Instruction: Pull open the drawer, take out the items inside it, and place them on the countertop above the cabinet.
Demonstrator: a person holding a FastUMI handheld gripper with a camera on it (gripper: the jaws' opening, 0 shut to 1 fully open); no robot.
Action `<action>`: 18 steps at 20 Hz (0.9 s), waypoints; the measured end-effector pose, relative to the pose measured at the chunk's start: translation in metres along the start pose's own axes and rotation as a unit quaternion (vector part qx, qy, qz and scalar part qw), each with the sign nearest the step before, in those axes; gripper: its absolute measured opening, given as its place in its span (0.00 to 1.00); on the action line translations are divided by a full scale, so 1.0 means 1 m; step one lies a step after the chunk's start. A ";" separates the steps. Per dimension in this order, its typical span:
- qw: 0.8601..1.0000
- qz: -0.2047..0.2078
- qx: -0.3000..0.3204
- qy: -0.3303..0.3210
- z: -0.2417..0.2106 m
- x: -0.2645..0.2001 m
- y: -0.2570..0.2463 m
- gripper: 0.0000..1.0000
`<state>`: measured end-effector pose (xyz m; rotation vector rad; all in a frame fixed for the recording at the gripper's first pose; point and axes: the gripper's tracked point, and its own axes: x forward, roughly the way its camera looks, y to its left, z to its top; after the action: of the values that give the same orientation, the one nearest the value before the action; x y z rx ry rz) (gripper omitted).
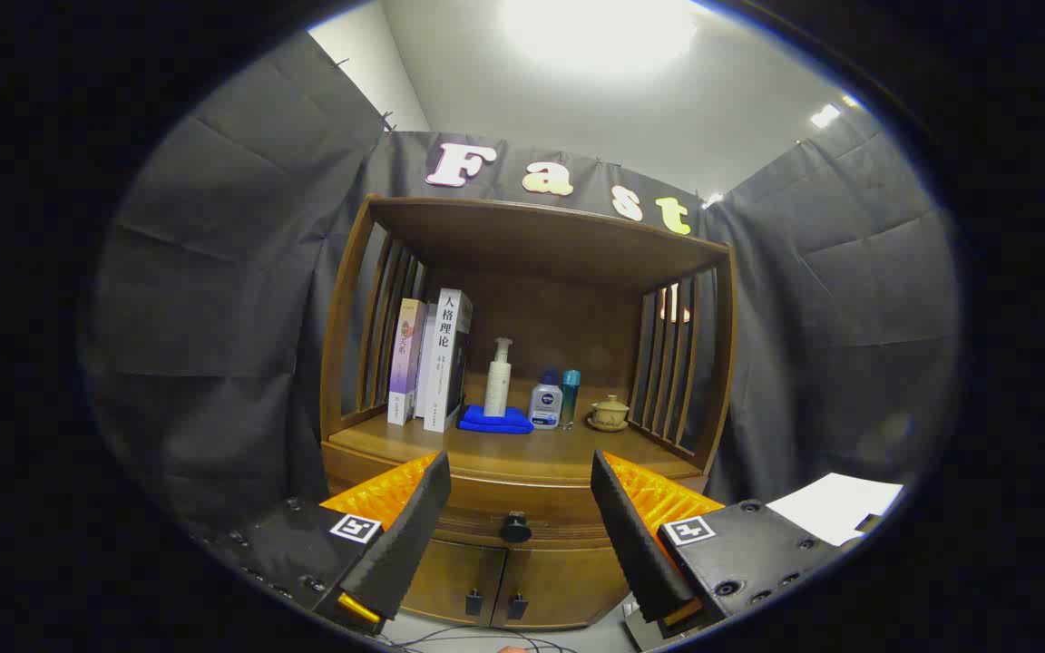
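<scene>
A brown wooden cabinet (522,481) stands ahead, its drawer shut, with a round black knob (515,526) on the drawer front. My gripper (519,464) is open, its two black fingers (414,526) spread wide to either side of the knob, which lies just beyond and between them. Nothing is held. The countertop (522,449) above the drawer is a wooden shelf under a roofed frame with slatted sides. The drawer's contents are hidden.
On the countertop stand two upright books (432,363) at the left, a folded blue cloth (495,419), a white pump bottle (498,376), two small bottles (548,399) and a lidded tea cup (610,413). Two small doors with dark handles (495,603) sit below the drawer. A white sheet (835,503) lies at the right.
</scene>
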<state>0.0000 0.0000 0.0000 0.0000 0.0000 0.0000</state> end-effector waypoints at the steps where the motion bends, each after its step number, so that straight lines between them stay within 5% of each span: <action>1: 1.000 -0.001 0.001 -0.001 0.000 0.000 -0.001 0.97; 18: 1.000 -0.020 0.005 -0.008 0.007 -0.002 -0.009 0.97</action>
<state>-0.0024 -0.0089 0.0070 0.0096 -0.0167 -0.0401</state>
